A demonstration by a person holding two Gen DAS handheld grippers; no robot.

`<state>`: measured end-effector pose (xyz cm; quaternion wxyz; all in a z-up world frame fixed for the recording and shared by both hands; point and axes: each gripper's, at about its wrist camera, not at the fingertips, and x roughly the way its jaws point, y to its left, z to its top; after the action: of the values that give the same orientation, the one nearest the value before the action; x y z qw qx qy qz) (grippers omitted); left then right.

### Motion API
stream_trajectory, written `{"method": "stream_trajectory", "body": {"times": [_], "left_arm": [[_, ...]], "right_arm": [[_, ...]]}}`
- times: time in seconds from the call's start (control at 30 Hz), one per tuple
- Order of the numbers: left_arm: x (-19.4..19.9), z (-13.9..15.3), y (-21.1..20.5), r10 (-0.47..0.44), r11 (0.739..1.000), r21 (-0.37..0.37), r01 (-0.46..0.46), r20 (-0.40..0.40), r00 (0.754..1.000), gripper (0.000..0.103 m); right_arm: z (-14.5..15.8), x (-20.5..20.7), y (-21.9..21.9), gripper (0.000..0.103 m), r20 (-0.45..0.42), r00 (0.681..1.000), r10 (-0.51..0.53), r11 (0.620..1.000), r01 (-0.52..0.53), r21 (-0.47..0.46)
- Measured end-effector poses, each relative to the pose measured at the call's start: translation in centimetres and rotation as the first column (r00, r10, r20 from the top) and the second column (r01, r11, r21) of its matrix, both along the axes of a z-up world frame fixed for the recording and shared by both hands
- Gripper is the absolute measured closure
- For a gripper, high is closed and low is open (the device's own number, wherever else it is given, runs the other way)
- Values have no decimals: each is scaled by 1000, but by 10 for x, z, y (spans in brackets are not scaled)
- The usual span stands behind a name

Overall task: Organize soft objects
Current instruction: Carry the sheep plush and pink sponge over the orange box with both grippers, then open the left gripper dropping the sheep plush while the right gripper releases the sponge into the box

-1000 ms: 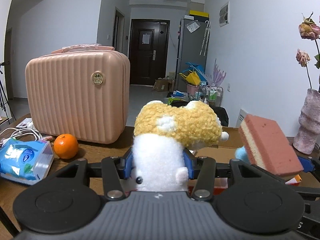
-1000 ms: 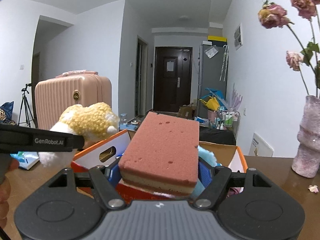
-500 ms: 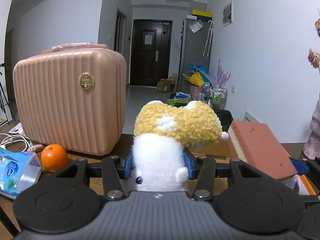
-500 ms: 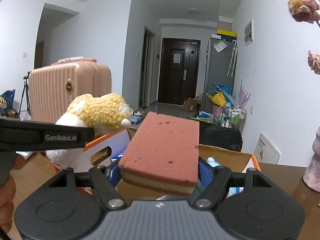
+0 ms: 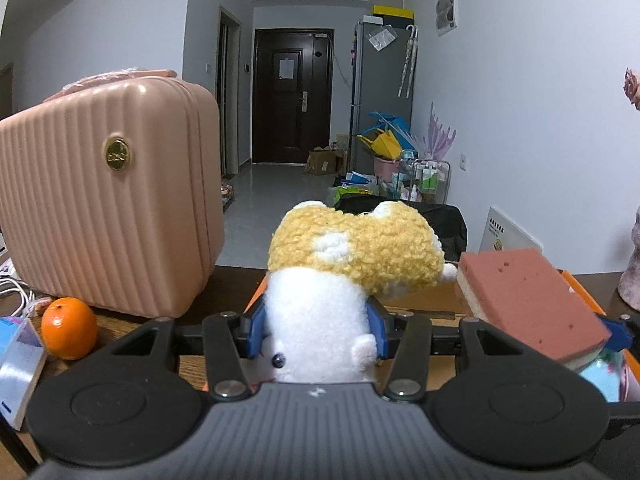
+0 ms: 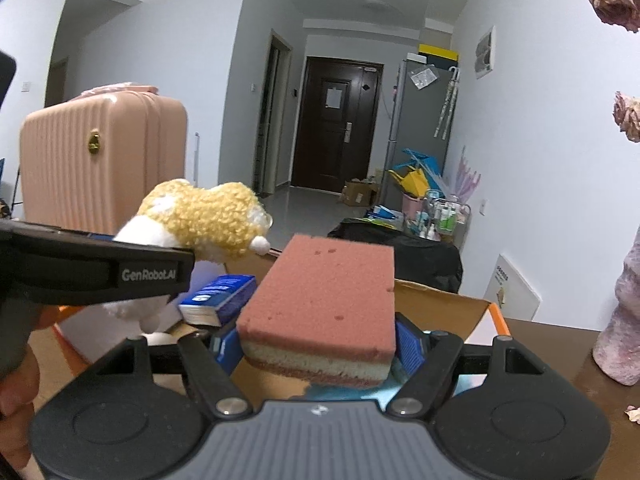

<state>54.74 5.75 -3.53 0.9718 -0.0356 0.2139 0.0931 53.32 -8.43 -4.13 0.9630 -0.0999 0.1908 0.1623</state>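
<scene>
Left tool (image 5: 316,334) tilted slightly down, pinching plush toy (image 5: 340,272), right tool (image 6: 318,344) alongside, clamping sponge (image 6: 324,300) above cardboard box (image 6: 440,300)

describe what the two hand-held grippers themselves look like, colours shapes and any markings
Both are alike. The left hand-held gripper has a dark grey ribbed body with two round black discs, black linkage arms with silver screws, and blue ridged pads. The right hand-held gripper matches it. From the right wrist view, the left one's black side bar reads GenRobot.AI in white.
</scene>
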Motion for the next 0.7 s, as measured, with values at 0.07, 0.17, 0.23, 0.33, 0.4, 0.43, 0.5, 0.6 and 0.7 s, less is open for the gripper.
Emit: {"method": "stream_trajectory", "body": {"times": [0.07,0.17,0.23,0.33,0.4,0.43,0.5,0.6,0.7], "left_arm": [[2,-2,0,-2,1000,2,2,-5,1000,53],[2,-4,2,-2,1000,-4,2,-10,1000,53],[2,-5,2,-6,1000,-4,6,-10,1000,53],[0,-5,1,-13,1000,-6,13,-15,1000,49],[0,-3,2,-11,1000,-8,10,-8,1000,47],[-1,-2,2,-6,1000,-7,6,-4,1000,41],[-3,0,5,7,1000,-14,-7,2,1000,22],[-9,3,8,48,999,-3,-48,22,999,11],[-13,4,9,70,998,6,-70,38,997,0]], "right_arm": [[0,2,-1,30,3,1000,-13,1000,13,-3],[0,2,0,31,5,1000,-26,1000,26,-11],[0,2,-1,31,6,1000,-21,1000,21,-12],[2,0,-2,30,11,1000,-17,1000,17,-6],[2,2,-4,27,9,1000,-20,1000,20,-1],[2,2,-5,21,9,1000,-22,1000,22,-1],[3,2,-7,14,10,1000,-26,1000,26,9],[2,2,-10,10,13,999,-32,999,32,23],[1,3,-13,5,7,999,-45,999,45,27]]}}
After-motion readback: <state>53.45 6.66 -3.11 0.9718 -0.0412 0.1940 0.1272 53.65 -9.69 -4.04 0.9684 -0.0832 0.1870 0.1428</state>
